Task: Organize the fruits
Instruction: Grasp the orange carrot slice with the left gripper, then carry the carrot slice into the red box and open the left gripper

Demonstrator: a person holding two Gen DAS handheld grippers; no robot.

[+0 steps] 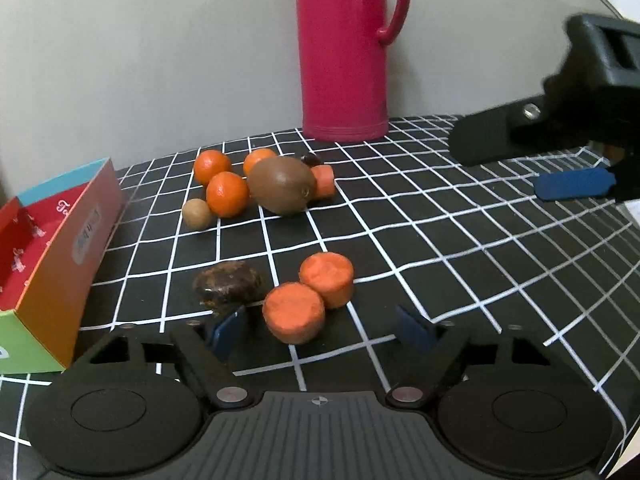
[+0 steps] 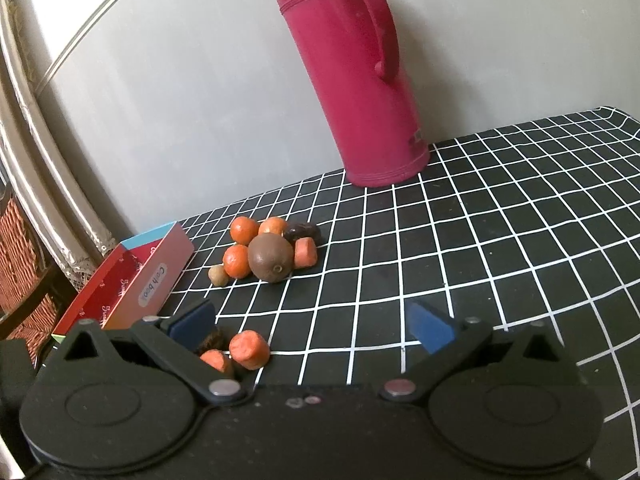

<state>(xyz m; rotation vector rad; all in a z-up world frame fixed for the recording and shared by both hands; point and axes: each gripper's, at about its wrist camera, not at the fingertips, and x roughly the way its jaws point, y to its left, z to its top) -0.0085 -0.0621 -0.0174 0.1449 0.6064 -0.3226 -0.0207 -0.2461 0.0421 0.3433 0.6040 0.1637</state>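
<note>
The bench (image 1: pixel 440 240), under a black cloth with a white grid, carries everything. At its far edge, against the pale wall, a tall magenta flask (image 1: pixel 344 48) with a handle stands upright. To the left lies an open, shallow colourful box (image 1: pixel 60 264), red inside. The left hand-held gripper (image 1: pixel 320 328) sits low over the cloth with its blue pads spread; the nearest carrot chunk (image 1: pixel 294 312) lies between them, and neither pad presses on it. The right hand-held gripper (image 2: pixel 312 324) hangs above the cloth, its pads spread wide with nothing between them. Near the middle of the bench a brown kiwi (image 1: pixel 282 184) lies in a cluster with three small oranges (image 1: pixel 227 194) on its left, a short carrot piece (image 1: pixel 325 180) on its right, a dark date-like fruit (image 1: pixel 310 159) behind and a small tan round fruit (image 1: pixel 197 213) at the front left. A second carrot chunk (image 1: pixel 328 278) touches the nearest one, and a dark wrinkled fruit (image 1: pixel 228 282) lies just beside them, near the left pad.
</note>
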